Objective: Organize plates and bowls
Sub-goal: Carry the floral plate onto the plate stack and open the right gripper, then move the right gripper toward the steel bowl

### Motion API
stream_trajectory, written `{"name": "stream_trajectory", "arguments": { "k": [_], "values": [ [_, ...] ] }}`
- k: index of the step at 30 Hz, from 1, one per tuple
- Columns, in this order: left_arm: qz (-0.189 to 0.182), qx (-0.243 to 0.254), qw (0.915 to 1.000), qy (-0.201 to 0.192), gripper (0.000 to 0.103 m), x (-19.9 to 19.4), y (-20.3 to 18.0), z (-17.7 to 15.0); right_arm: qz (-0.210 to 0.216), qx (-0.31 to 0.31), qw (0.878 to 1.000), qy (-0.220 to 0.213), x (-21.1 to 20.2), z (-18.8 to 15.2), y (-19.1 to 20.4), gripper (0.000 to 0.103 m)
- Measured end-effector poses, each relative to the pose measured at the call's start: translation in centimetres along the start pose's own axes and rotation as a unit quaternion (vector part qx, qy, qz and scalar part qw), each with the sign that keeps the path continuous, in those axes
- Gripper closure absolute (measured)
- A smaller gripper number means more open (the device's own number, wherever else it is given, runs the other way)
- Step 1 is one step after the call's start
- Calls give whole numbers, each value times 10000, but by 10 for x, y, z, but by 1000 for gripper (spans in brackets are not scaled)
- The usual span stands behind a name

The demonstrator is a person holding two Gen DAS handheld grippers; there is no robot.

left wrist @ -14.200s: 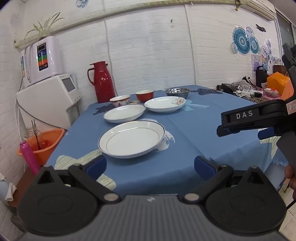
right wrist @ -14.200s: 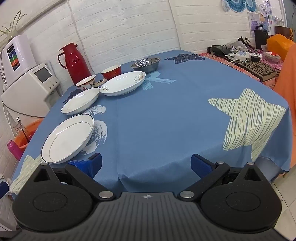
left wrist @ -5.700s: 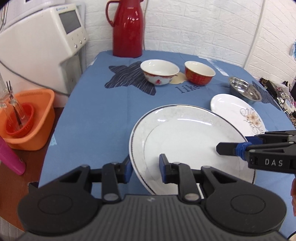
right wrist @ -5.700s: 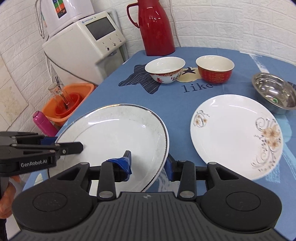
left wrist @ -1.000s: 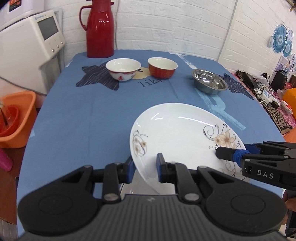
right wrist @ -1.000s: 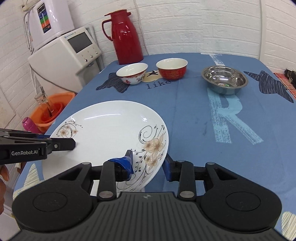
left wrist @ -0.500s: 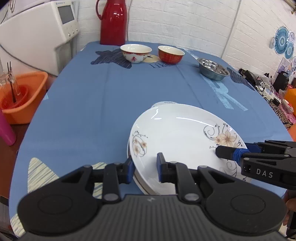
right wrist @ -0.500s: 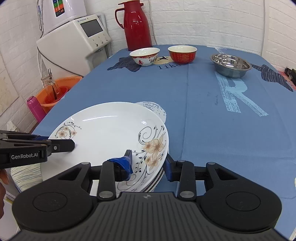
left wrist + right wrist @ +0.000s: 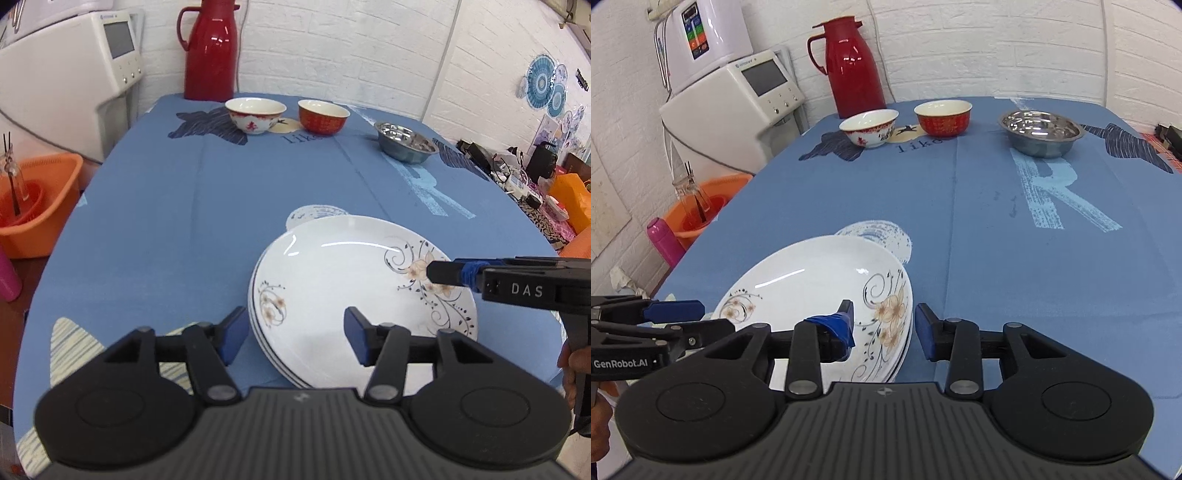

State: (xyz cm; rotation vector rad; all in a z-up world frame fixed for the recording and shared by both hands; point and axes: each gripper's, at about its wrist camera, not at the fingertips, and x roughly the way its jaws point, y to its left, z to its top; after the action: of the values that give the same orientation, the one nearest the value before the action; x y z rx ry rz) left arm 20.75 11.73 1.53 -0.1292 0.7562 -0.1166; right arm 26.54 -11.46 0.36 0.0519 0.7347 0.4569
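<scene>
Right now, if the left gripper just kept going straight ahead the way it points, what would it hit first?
The left gripper, open, straddles the near rim of the floral plate atop the stack; going straight, it would likely meet that plate first.

The right gripper (image 9: 882,325) sits low over the near edge of the blue table (image 9: 997,229), its blue-padded jaws parted astride the rim of the floral plate (image 9: 812,284), which tops a stack of plates. From the left, the left gripper (image 9: 676,317) reaches toward the plate's other side, its jaws also apart. Across the table stand a white bowl (image 9: 868,128), a red bowl (image 9: 942,117) and a steel bowl (image 9: 1041,133), with a red flask (image 9: 854,62) behind them. An orange basin (image 9: 701,206) sits off the table's left side.
</scene>
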Motion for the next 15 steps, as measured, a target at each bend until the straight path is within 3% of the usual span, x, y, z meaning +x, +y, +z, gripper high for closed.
{"name": "stream_trajectory", "arguments": {
  "k": [7, 15],
  "values": [
    [-48, -103, 9997, -196, 43, -19, 8, 24, 9, 13, 9997, -263, -17, 22, -11, 82],
    [-249, -47, 9997, 66, 42, 17, -9, 61, -426, 624, 9971, -19, -17, 26, -87, 82]
  ]
}}
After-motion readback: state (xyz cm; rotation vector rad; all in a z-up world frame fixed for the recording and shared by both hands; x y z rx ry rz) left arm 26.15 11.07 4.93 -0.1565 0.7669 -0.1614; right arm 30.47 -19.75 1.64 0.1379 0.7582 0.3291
